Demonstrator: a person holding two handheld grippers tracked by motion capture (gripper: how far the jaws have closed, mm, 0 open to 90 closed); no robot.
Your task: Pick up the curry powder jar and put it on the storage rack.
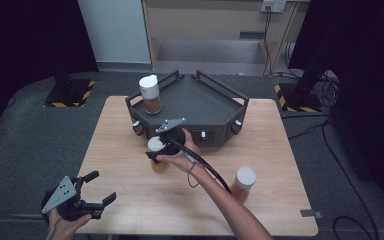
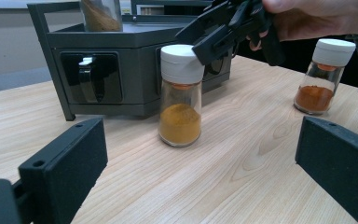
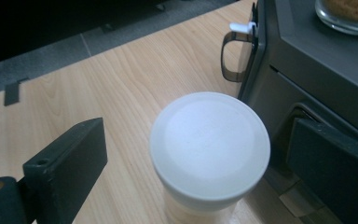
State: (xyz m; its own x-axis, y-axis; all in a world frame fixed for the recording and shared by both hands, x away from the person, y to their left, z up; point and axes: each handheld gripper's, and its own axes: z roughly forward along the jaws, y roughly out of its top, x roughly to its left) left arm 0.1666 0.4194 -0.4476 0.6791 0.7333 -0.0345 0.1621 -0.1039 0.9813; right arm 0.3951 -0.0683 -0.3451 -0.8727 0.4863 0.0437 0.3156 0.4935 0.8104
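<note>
Left gripper view shows the spice jar [image 2: 181, 95] most plainly: clear glass, a broad white cap, and yellow-orange powder filling roughly its lower third. It stands upright on the wooden table [image 1: 130, 195] near the middle, just in front of the dark grey rack [image 1: 200, 102] that sits along the far edge. The right gripper [image 1: 156, 150] hangs over the jar with its jaws spread to either side of the white cap; the pads do not press on it, so nothing is grasped. One jaw sits between the cap and the rack's front wall, where room is tight. A second jar [image 1: 150, 93] with brownish powder stands on the rack's top at its left corner. A third jar [image 1: 243, 184], holding reddish-orange powder, stands toward the near right corner of the table, well apart. The left gripper [image 1: 97, 187] waits at the near left corner, jaws released and holding nothing.
</note>
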